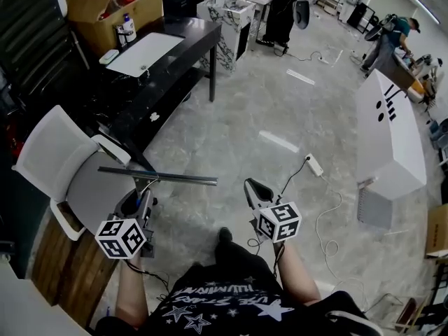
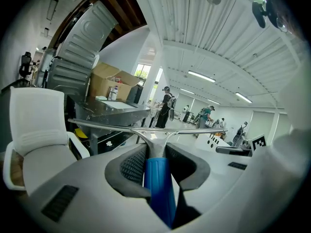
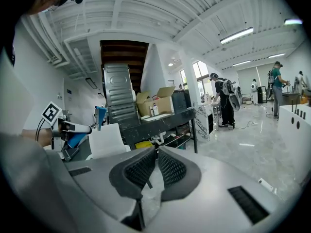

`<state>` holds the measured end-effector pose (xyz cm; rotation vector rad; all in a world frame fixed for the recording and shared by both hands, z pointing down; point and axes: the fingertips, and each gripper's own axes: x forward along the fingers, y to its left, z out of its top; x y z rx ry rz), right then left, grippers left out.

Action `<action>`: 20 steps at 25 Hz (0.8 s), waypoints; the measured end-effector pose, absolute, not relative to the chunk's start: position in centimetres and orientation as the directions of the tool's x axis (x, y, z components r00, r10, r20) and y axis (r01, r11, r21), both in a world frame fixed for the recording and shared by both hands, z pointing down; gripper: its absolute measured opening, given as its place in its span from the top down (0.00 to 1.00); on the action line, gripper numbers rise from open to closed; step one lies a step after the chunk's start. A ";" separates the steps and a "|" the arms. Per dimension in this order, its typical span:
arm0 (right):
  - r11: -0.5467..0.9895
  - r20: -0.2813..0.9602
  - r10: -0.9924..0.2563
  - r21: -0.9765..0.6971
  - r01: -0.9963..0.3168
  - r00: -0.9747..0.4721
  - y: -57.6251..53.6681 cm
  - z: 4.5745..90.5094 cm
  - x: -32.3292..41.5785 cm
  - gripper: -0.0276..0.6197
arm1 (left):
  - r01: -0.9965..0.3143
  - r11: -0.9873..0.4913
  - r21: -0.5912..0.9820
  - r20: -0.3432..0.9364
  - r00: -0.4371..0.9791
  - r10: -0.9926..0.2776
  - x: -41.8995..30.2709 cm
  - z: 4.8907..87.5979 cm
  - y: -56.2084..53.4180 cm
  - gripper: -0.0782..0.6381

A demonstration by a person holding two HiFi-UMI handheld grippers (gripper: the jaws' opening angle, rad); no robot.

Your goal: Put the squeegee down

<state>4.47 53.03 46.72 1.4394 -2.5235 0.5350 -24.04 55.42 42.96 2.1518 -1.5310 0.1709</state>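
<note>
1. The left gripper (image 1: 143,193) is clamped on the squeegee (image 1: 157,176). In the left gripper view its two dark ribbed pads press on either side of the blue handle (image 2: 158,178), which runs back between the jaws towards the camera.
2. The metal neck comes out past the jaw tips and forks into the long blade bar (image 2: 146,126). The bar lies crosswise just ahead of the gripper, roughly level.
3. In the head view the squeegee is held in the air. One end of the bar is over the seat edge of a white chair (image 1: 49,145) and the other end is over the grey floor (image 1: 266,117).
4. The right gripper (image 1: 253,187) hangs beside the left one, apart from the squeegee. Its pads (image 3: 138,171) are drawn almost together, with only a thin slit between them and nothing in it.
5. A black table (image 1: 183,33) stands beyond the chair, with a cardboard box (image 1: 105,5) at its far end.
</note>
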 end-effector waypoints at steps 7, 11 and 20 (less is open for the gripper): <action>0.517 0.299 -0.773 -0.215 -0.828 -0.560 42.9 45.8 9.2 0.87 | -0.924 -0.239 0.299 0.358 0.341 -0.869 -18.5 42.0 46.6 0.70; 0.548 0.291 -0.750 -0.231 -0.804 -0.594 39.2 45.9 10.4 0.87 | -0.929 -0.229 0.291 0.359 0.328 -0.874 -16.3 42.0 43.4 0.70; 0.568 0.302 -0.721 -0.258 -0.782 -0.623 33.6 47.6 11.8 0.87 | -0.936 -0.200 0.288 0.368 0.301 -0.880 -14.5 42.5 37.2 0.70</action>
